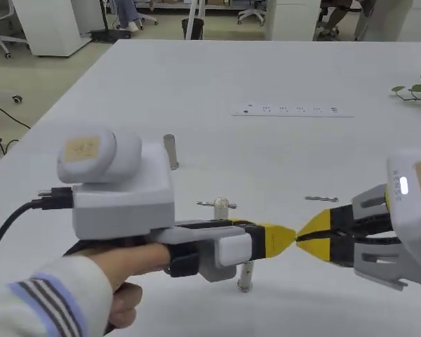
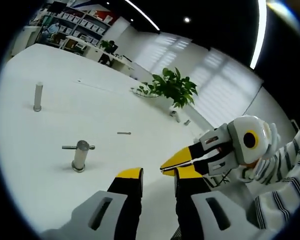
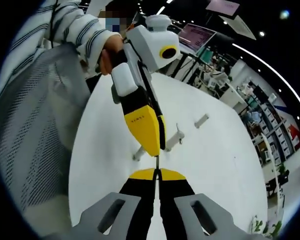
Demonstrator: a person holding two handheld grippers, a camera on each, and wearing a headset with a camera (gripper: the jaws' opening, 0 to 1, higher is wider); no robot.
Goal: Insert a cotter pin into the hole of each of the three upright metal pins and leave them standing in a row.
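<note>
Three upright metal pins stand on the white table (image 1: 126, 91). The far pin (image 1: 170, 151) (image 2: 37, 96) (image 3: 201, 120) is bare. A cotter pin runs through the middle pin (image 1: 221, 206) (image 2: 80, 155) (image 3: 174, 140). My left gripper partly hides the near pin (image 1: 245, 275) (image 3: 138, 153). Above the table my left gripper (image 1: 286, 239) (image 2: 159, 175) and my right gripper (image 1: 303, 236) (image 3: 157, 173) (image 2: 174, 161) meet tip to tip. The left jaws stand slightly apart. The right jaws are shut on a thin cotter pin (image 3: 157, 161) that pokes toward the left tips. A loose cotter pin (image 1: 321, 199) (image 2: 123, 133) lies further right.
A white power strip (image 1: 292, 110) lies at the back of the table. A green plant (image 1: 417, 90) (image 2: 172, 87) sits at the far right edge. Office chairs and cabinets stand on the floor beyond the table.
</note>
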